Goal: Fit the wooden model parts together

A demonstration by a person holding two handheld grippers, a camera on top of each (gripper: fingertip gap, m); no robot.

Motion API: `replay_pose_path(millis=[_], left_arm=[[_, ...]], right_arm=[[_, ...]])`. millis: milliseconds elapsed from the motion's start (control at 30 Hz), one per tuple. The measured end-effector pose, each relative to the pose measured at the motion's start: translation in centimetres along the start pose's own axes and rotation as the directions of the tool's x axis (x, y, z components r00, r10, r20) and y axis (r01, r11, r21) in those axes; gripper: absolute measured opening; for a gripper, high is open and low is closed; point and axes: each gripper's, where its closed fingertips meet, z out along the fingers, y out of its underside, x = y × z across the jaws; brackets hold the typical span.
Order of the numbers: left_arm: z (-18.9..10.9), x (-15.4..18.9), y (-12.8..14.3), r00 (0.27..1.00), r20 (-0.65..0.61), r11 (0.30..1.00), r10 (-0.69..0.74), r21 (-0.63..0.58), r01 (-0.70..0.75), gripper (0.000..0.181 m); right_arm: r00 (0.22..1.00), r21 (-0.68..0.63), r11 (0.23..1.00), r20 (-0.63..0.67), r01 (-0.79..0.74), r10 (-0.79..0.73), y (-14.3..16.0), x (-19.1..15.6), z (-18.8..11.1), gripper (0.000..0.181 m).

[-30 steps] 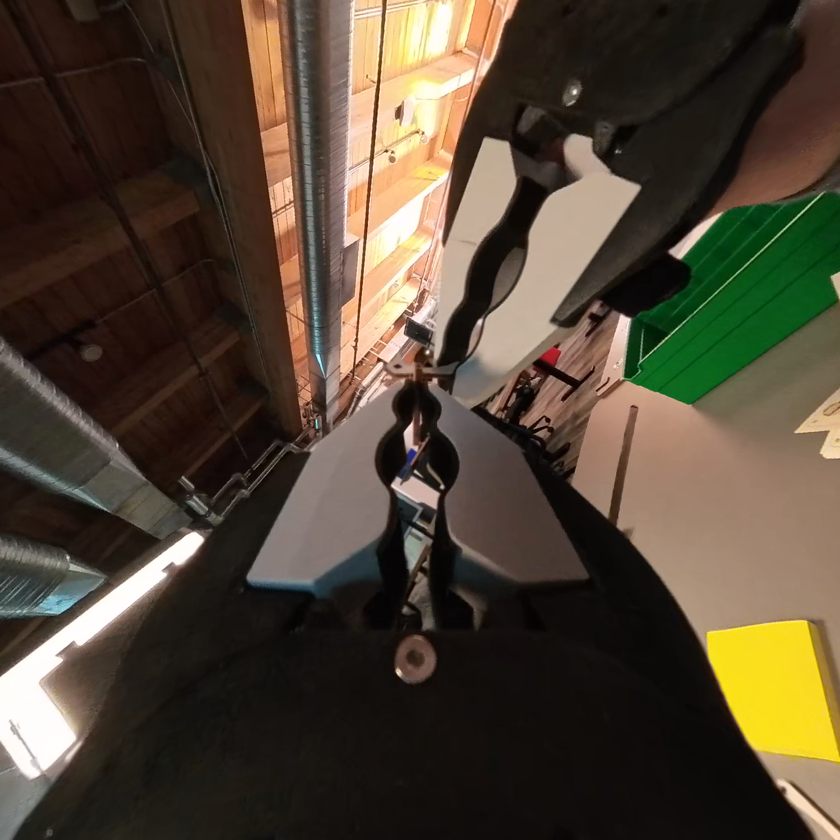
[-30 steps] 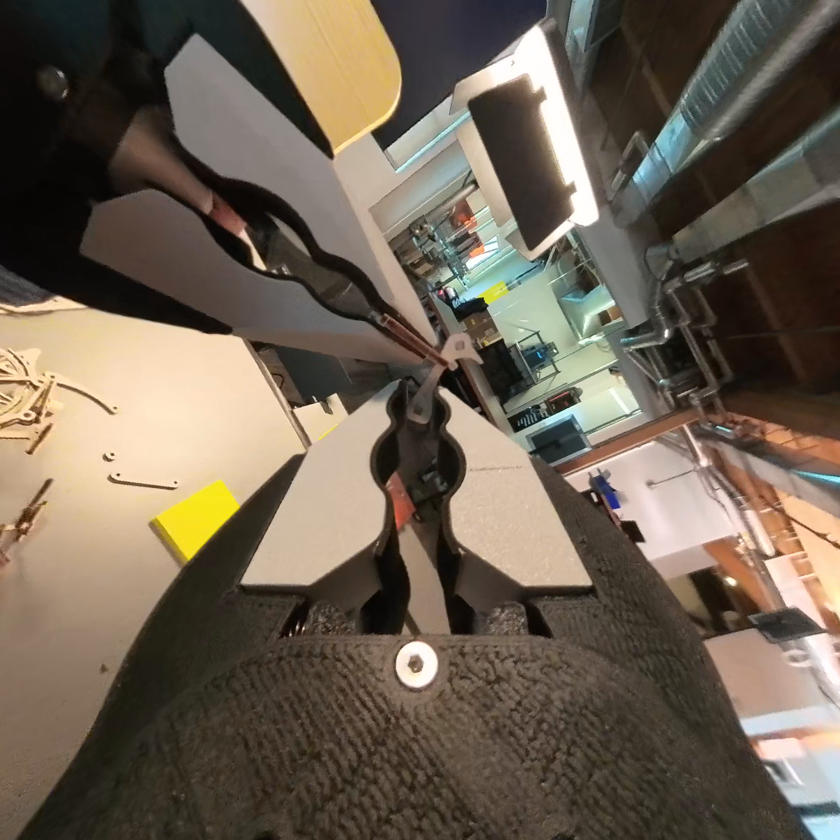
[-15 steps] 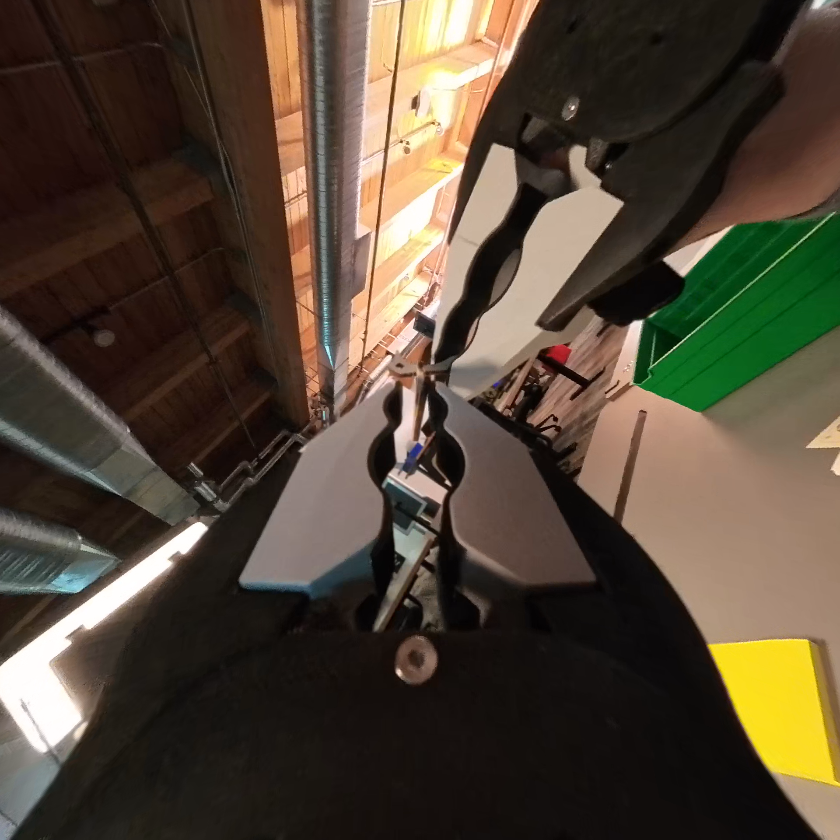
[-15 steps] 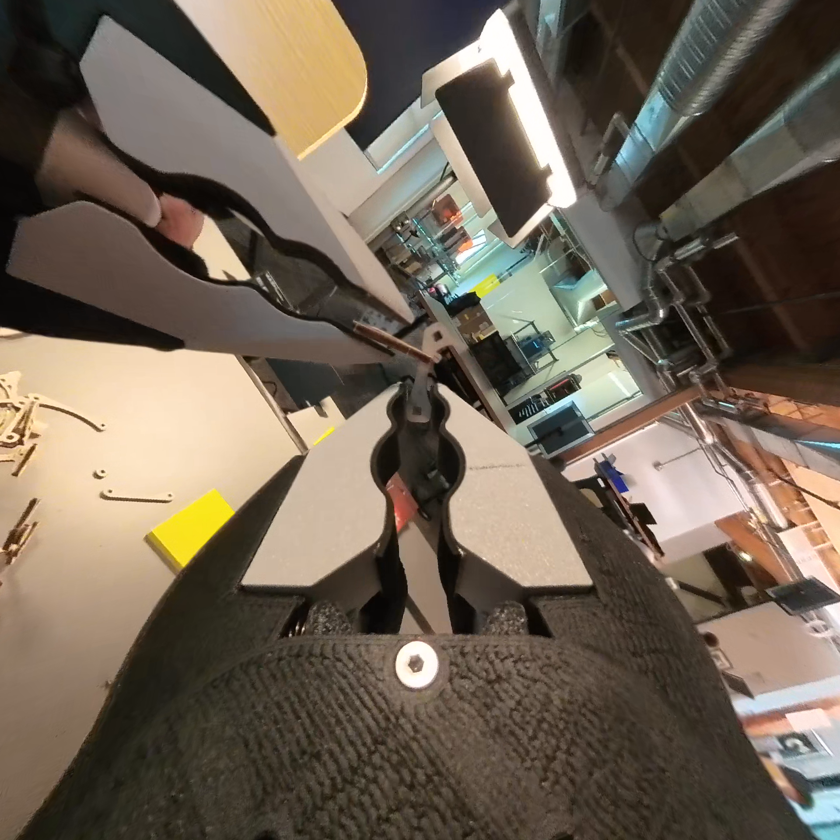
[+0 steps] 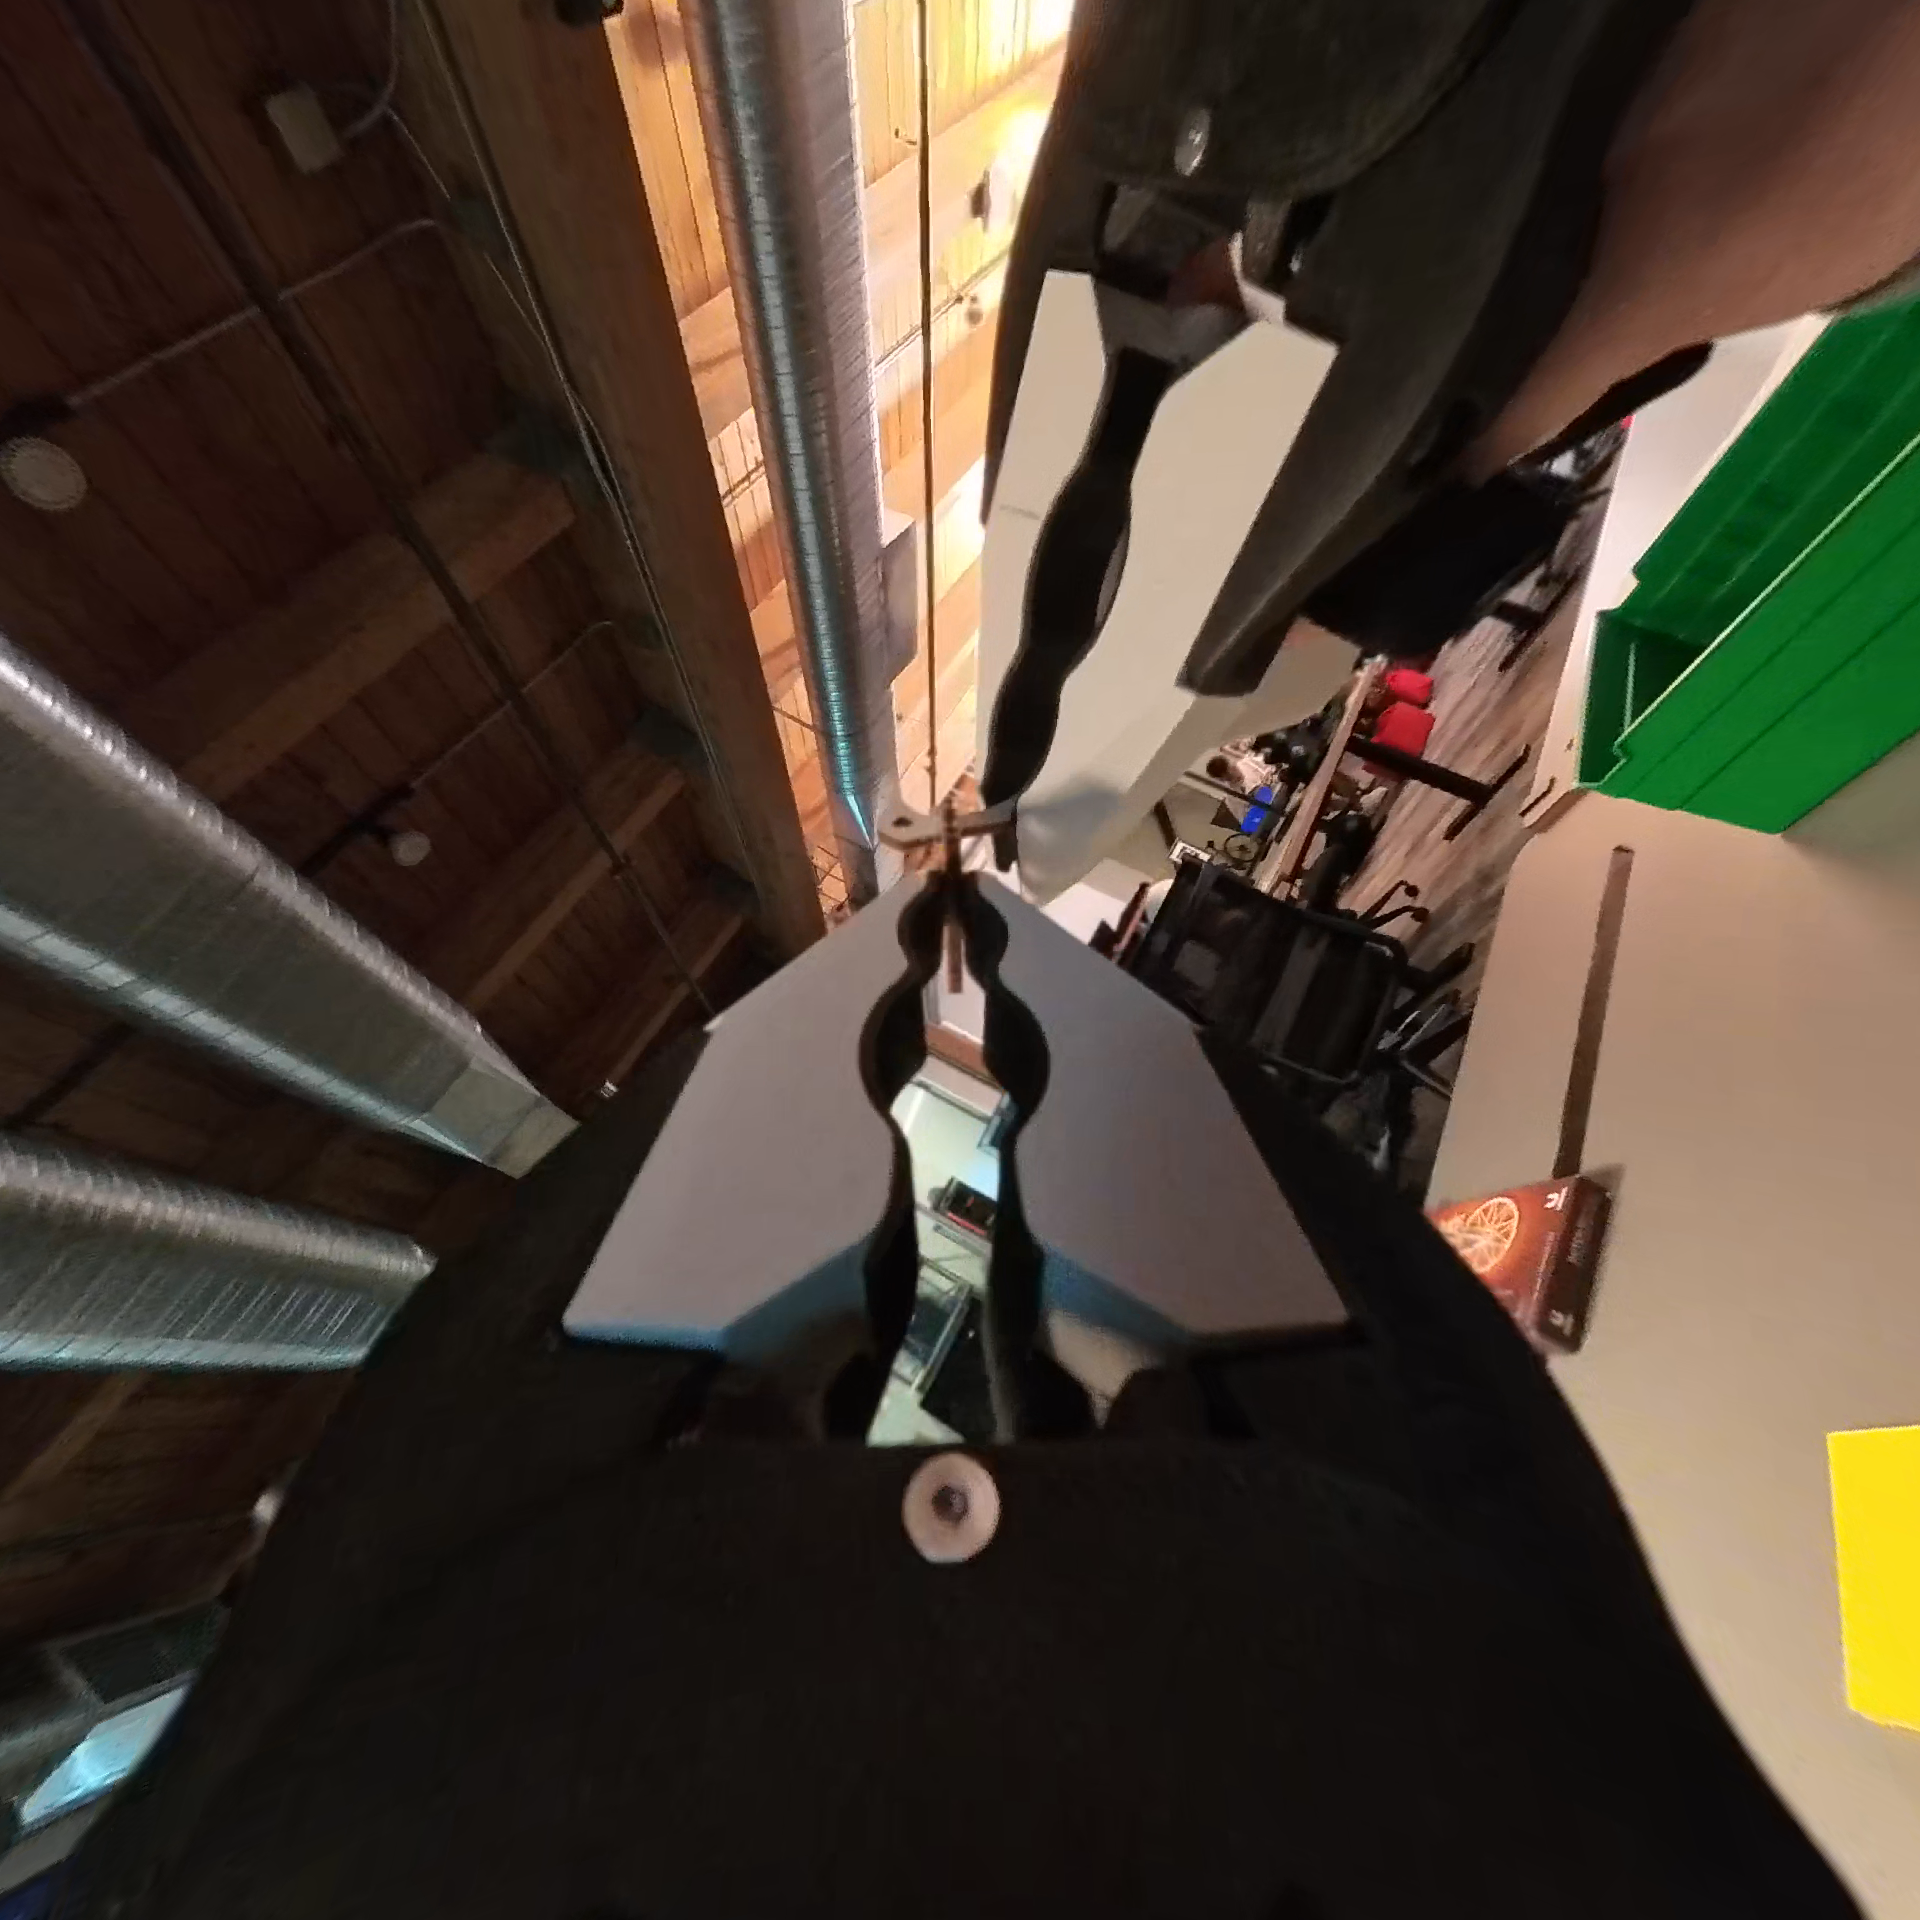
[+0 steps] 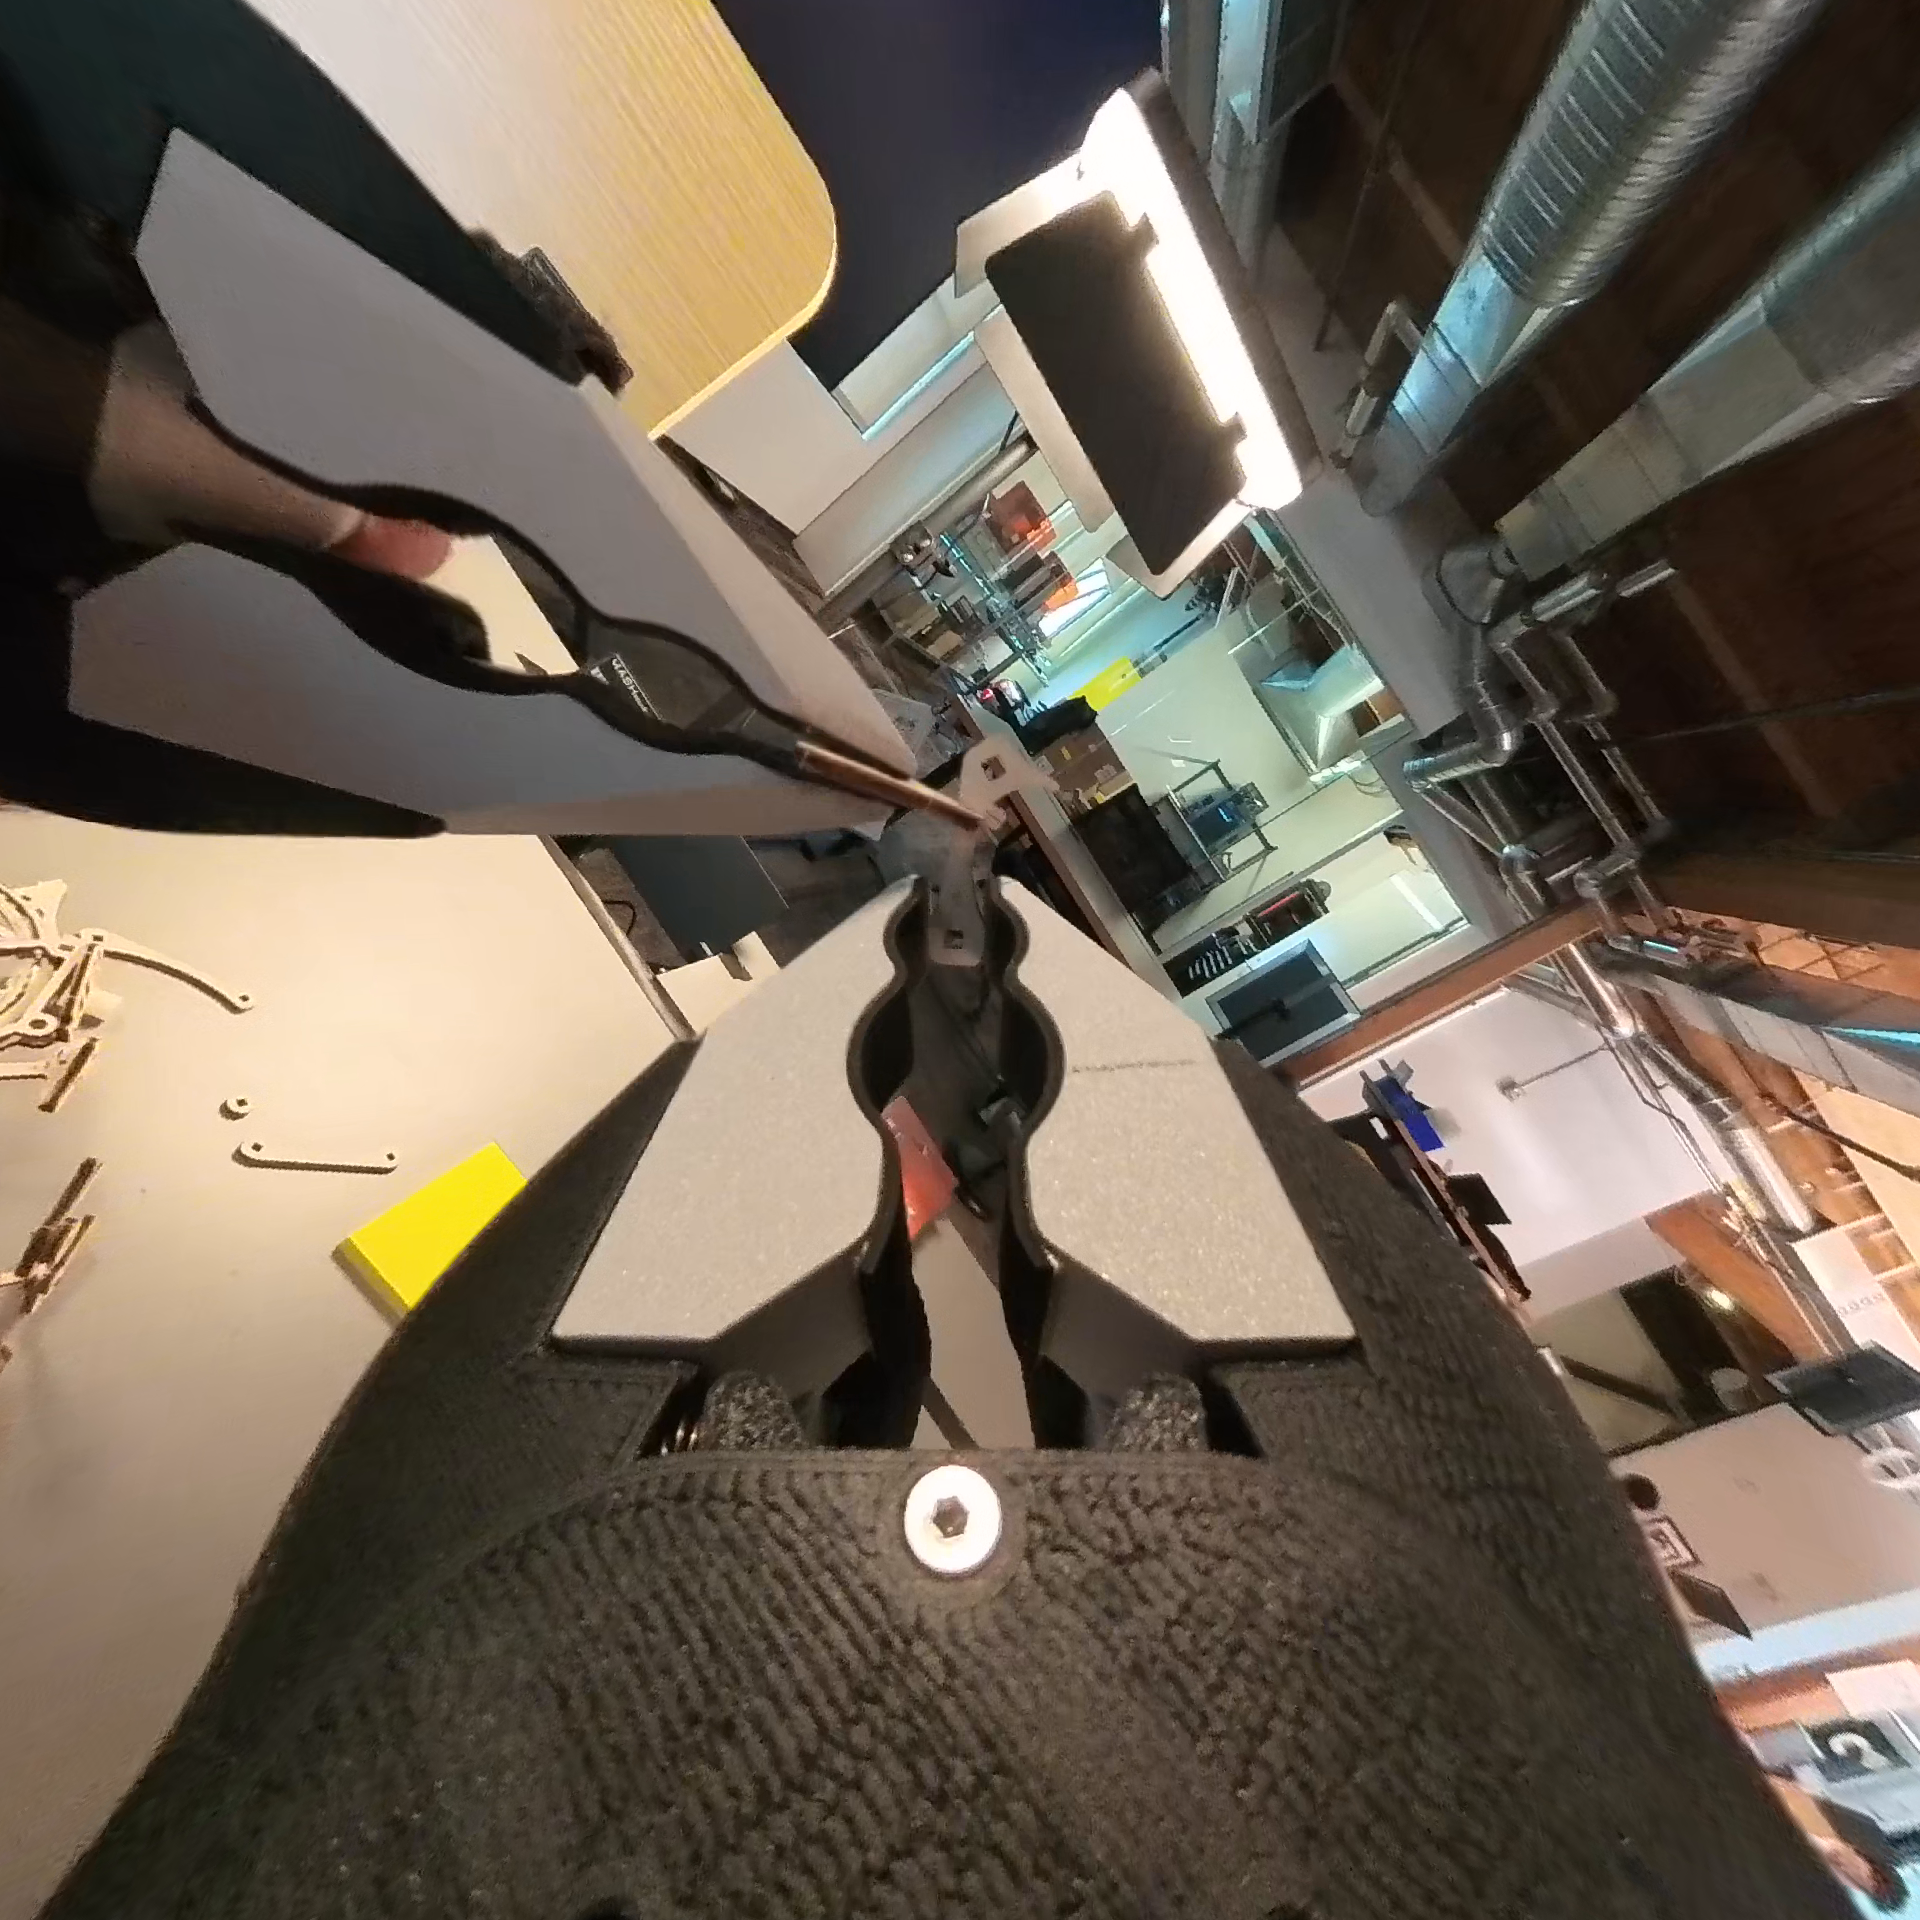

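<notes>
Both grippers are held up in the air, tip to tip. My left gripper (image 5: 951,883) is shut on a thin wooden stick (image 5: 952,935). My right gripper (image 6: 961,894) is shut on a small flat wooden piece (image 6: 987,774) with a notched end. In the right wrist view the stick (image 6: 894,784) reaches out of the left gripper (image 6: 821,758) and its tip touches the flat piece. In the left wrist view the right gripper (image 5: 992,821) comes down from above with the flat piece (image 5: 920,828) lying across the stick's end.
The grey table (image 6: 364,997) holds loose wooden model parts (image 6: 52,997), a thin wooden strip (image 6: 317,1155) and a yellow block (image 6: 436,1236). A green bin (image 5: 1766,644), a dark box (image 5: 1527,1257) and a long thin bar (image 5: 1595,997) lie on the table in the left wrist view. Only a small space, under 4 cm, lies between the two pairs of fingers.
Both grippers have stayed shut on their parts, with stick and flat piece kept together. The two grippers have shifted and tilted slightly, and the right gripper now looms larger in the left wrist view.
</notes>
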Motion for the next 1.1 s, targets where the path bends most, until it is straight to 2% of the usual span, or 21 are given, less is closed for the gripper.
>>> replay_pose_path(millis=[200, 433, 567, 733, 800, 867, 1100], left_arm=[[-0.3, -0.1, 0.1, 1.000, -0.031, 1.000, -0.002, -0.020, 0.001, 0.001], [-0.5, 0.7, -0.3, 0.996, -0.089, 0.999, 0.025, 0.028, -0.022, 0.001], [-0.4, 0.9, -0.3, 0.995, -0.102, 1.000, 0.017, 0.015, -0.016, 0.001], [0.0, 0.1, 0.1, 0.999, -0.040, 0.999, 0.010, -0.042, -0.012, 0.001], [0.2, 0.4, 0.2, 0.999, -0.046, 0.998, 0.022, -0.056, -0.024, 0.001], [0.3, 0.7, 0.3, 0.997, -0.051, 0.996, 0.052, -0.068, -0.055, 0.001], [0.5, 1.1, 0.2, 0.996, -0.060, 0.995, 0.071, -0.066, -0.074, 0.001]], right_arm=[[0.998, 0.018, 0.998, 0.007, 0.056, -0.056, -0.3, -0.5, -0.1, 0.007], [0.991, 0.055, 0.998, 0.121, 0.043, -0.050, 0.0, -1.4, -0.8, 0.007], [0.990, 0.050, 0.995, 0.112, 0.083, -0.088, 0.3, -1.4, -0.8, 0.006], [0.995, 0.015, 0.998, 0.068, -0.069, 0.068, 0.0, -0.6, 0.0, 0.008], [0.991, 0.014, 0.994, 0.079, -0.113, 0.111, -0.2, -0.9, 0.2, 0.020], [0.987, -0.004, 0.989, 0.062, -0.150, 0.150, 0.1, -0.6, 0.4, 0.022], [0.978, -0.053, 0.980, 0.064, -0.194, 0.197, 0.9, -0.6, 0.7, 0.009]])
